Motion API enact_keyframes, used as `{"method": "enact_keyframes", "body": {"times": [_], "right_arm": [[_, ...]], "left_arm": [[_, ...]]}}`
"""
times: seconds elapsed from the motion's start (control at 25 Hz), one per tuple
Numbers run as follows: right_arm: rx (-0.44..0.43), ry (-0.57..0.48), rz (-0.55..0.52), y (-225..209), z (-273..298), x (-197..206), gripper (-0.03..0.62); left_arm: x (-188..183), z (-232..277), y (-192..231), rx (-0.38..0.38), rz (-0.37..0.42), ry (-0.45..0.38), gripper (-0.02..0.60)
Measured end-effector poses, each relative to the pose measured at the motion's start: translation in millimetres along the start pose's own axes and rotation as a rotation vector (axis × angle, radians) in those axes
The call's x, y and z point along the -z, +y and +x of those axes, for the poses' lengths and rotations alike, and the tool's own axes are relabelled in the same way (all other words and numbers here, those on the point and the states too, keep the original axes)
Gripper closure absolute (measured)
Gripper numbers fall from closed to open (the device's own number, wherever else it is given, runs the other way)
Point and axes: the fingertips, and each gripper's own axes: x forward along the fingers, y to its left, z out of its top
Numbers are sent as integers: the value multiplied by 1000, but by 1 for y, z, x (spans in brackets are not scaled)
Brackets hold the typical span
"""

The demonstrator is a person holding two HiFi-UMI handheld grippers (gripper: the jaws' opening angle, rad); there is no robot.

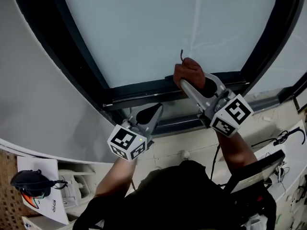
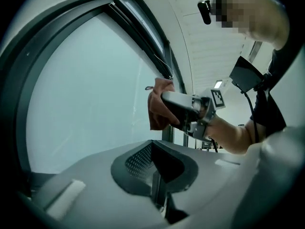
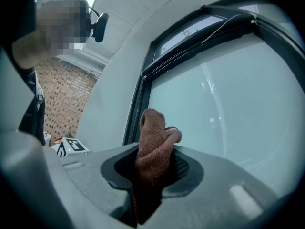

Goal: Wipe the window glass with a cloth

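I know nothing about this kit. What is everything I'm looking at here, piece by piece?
glass: one pane, pale blue-white, top centre.
frame: one, dark, around the glass.
wall: one, light grey, left of the frame.
cloth: one, reddish brown, by the glass's lower edge, in the right tongs.
paper: one sheet, white, bottom left, under a dark object I can't identify.
cables: a few, black, lower right.
left tongs: one, grey, shut and empty, below the frame.
right tongs: one, grey, shut on the cloth.
arms: two, bare, holding the tongs.
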Motion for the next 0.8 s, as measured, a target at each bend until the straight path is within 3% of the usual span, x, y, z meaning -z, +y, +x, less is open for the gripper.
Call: {"method": "enact_keyframes", "body": {"times": [0.16, 0.24, 0.36, 0.6, 0.8], "right_arm": [[-32, -45, -75, -31, 34, -34, 502], [-28, -54, -173, -47, 47, -51, 502], [13, -23, -457, -70, 71, -79, 502], [191, 98, -1103, -104, 120, -120, 502], [340, 125, -1329, -116, 136, -141, 502]], "left_arm": [[-1, 12, 16, -45, -2, 8, 566], [-1, 14, 24, -73, -7, 13, 566], [-1, 20, 38, -115, -20, 8, 566], [-12, 31, 51, -151, -38, -22, 566], [-11, 30, 55, -161, -32, -14, 566]]}}
